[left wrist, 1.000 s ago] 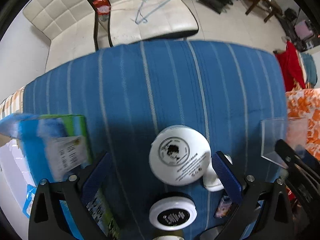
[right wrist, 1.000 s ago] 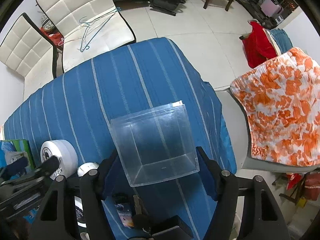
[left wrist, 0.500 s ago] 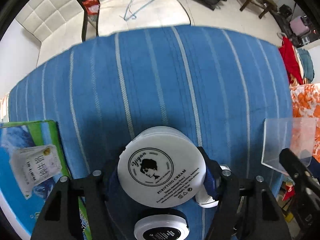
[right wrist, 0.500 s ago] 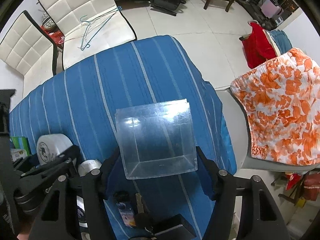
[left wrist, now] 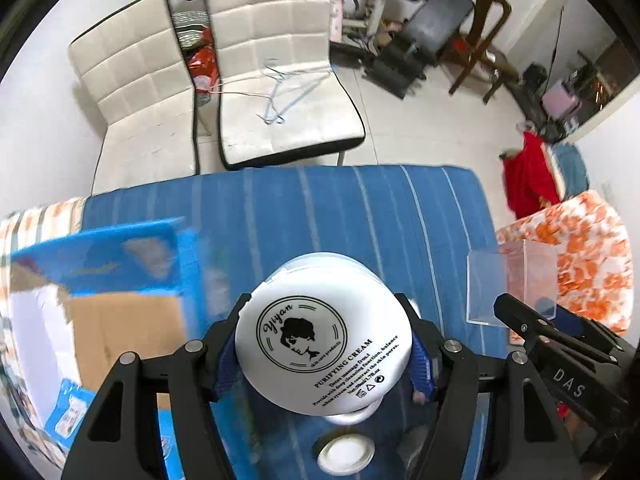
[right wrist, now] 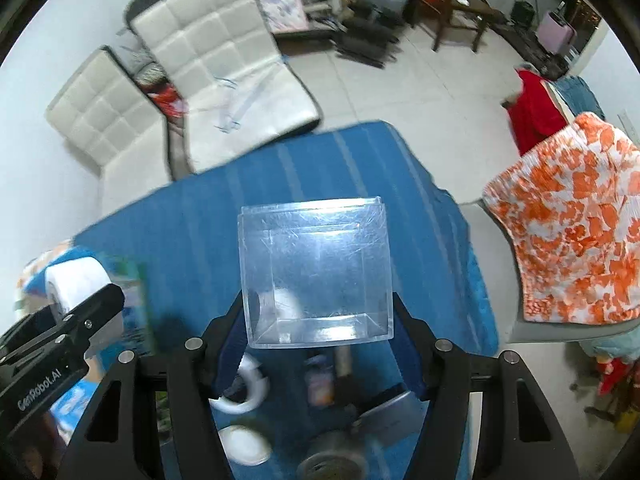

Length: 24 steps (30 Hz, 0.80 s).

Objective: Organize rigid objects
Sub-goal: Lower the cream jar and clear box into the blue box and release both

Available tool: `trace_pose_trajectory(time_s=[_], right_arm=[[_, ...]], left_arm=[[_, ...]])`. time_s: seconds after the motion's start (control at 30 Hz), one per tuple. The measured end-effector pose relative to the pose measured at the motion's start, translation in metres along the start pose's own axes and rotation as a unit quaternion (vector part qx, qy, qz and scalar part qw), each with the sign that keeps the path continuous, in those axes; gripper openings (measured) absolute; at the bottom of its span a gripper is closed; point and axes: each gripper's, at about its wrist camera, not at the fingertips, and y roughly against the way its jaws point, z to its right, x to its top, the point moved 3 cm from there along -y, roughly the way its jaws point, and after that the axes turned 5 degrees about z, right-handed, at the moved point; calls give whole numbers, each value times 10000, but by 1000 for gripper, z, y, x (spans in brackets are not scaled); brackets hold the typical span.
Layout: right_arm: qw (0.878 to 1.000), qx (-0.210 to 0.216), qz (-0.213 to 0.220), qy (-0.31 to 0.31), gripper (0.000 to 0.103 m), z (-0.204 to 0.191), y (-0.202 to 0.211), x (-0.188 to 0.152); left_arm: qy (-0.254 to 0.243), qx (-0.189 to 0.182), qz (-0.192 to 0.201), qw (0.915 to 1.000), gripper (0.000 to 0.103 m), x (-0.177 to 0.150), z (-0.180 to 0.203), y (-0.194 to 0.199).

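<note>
Gripping a white cream jar (left wrist: 324, 340) between its blue pads, the left gripper (left wrist: 323, 354) held it lifted above the blue striped cloth (left wrist: 340, 216) that covered the table. The jar's lid faced the camera and bore a round emblem with the word "Yiyan" and a drawn head, and beneath it "PURIFYING CREAM" over several lines of smaller print too fine to read in full. In the right wrist view the same jar showed at the far left, clamped in that gripper, whose black body carried the lettering "GenRobot.AI".

The right gripper (right wrist: 318, 320) was closed on a clear plastic box (right wrist: 316, 268), open and empty, held up over the cloth with its sides pressed by the blue pads. From the left wrist view this box appeared at the right edge, and the gripper arm below it showed the letters "DAS".

Below the raised jar, small round white-lidded containers (right wrist: 244, 444) lay on the cloth, blurred. A blue carton with an open cardboard flap (left wrist: 120, 312) sat to the left of the jar, its print smeared beyond reading. Past the table stood two white quilted chairs (left wrist: 280, 92), with wire hangers (left wrist: 280, 92) on one seat. An orange-and-white patterned fabric (right wrist: 572, 232) lay to the right.
</note>
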Motion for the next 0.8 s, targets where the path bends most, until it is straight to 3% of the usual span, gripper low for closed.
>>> trace_pose_trajectory(time_s=[0.17,0.33,0.57,0.8], right_arm=[[9981,459,172,386,67,-82,45,-33],[9940,715,122,813,67,-183,50,-66],[9913,696,-126,1112,66,-273,4,-93],[9886,318,-541,1366,66,-311,-67,-99]], left_arm=[[387,-132,24,9992,65,-12,-75,29],[825,-6,-103,9965,65,-38,-151,38],[1246,-39,-324,9917,65,-52,-235,21],[1401,-354,-833,9860,65,-46,-263,-33]])
